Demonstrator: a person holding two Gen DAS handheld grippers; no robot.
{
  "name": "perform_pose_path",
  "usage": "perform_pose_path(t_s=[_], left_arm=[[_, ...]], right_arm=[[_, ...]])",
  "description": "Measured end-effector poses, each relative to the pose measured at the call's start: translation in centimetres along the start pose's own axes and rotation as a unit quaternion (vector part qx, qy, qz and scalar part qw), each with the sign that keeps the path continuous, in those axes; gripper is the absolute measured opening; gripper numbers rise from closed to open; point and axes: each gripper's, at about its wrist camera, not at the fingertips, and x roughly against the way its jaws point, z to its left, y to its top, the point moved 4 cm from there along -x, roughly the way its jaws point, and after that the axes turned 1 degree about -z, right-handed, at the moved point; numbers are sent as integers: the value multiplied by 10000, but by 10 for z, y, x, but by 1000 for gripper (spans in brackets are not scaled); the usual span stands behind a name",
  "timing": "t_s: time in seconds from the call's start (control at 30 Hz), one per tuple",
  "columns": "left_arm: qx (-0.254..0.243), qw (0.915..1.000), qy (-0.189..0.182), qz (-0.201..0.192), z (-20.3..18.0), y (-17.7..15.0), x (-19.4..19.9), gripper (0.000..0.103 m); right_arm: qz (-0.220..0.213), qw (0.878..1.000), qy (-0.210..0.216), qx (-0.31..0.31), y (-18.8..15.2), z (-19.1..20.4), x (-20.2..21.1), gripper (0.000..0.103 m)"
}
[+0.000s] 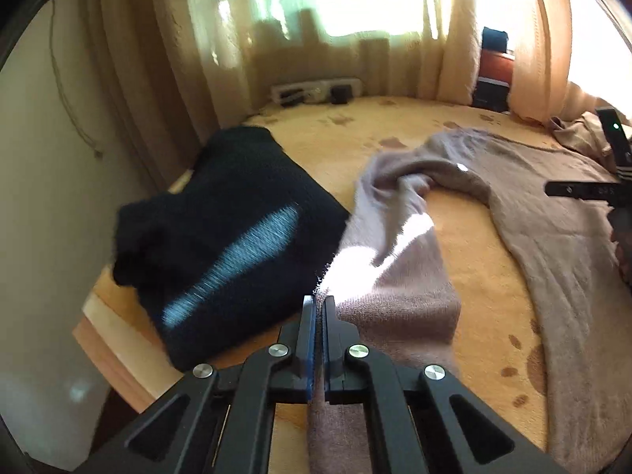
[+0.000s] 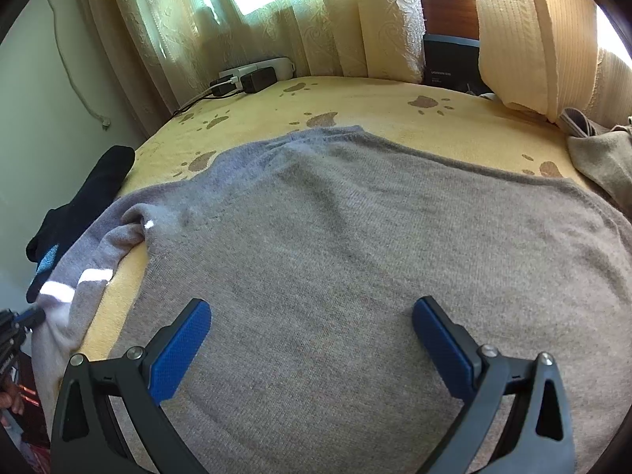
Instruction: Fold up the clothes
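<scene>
Left claw (image 1: 318, 299) pinches the sleeve (image 1: 395, 276) at the jumper's (image 2: 335, 256) 8 o'clock on the bed (image 2: 355, 98); right claw (image 2: 312, 320) gapes wide above it. Thin knit may slip free when lifted

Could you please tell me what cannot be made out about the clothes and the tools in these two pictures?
- Grey sweater: its lower hem is cut off by the bottom edge of the right wrist view.
- Sleeve end: hidden in the left wrist view by the shut left tool and sun glare.
- Black garment: motion-blurred in the left wrist view.
- Beige cloth: cut off by the right edge of the right wrist view.
</scene>
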Motion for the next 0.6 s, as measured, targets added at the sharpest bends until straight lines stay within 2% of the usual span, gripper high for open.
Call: perform_pose_path(t_s=[0.1,0.17,0.43,0.6], left_arm=[[58,9993,318,-162,28,22,7,3],[23,9991,412,-90,42,30,2,3],[-247,9954,651,661,80,34,-51,3],[-461,9942,851,472,86,50,-40,3]], right_arm=[[4,10000,-5,3,0,0,0,102],[7,10000,-8,7,0,0,0,102],[27,10000,-29,38,0,0,0,102],[28,10000,-30,37,0,0,0,102]])
